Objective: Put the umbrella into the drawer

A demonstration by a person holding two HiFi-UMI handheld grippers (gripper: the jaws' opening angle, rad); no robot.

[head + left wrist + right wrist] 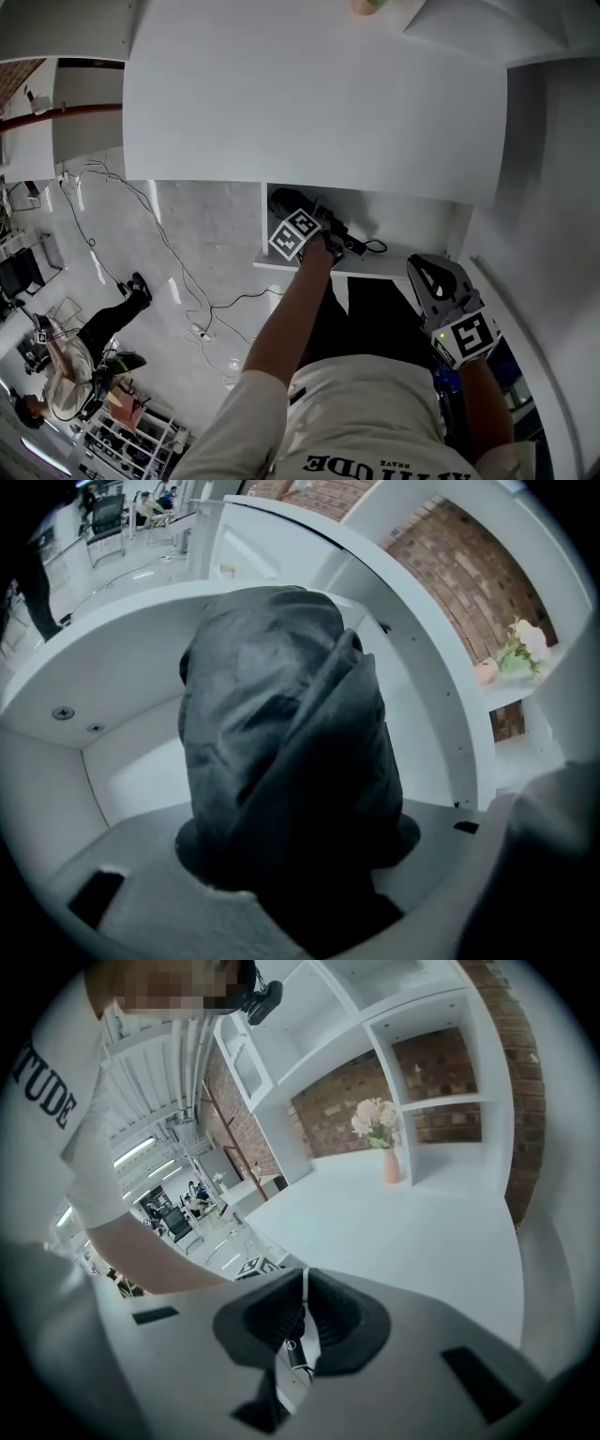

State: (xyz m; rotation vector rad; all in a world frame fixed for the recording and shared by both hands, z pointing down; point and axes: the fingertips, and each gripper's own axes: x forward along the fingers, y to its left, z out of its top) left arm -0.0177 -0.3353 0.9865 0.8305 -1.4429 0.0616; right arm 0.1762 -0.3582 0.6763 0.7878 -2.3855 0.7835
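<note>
Jaws of your left gripper [298,855] clamped the folded umbrella [281,724] inside the drawer [122,761], those of your right gripper [302,1321] met empty outside the drawer; releasing it tilted risked the umbrella propping on the drawer's wall, blocking closure.

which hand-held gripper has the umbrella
The left hand-held gripper, down in the drawer, grips the dark folded umbrella; the right hand-held gripper is shut on nothing.
</note>
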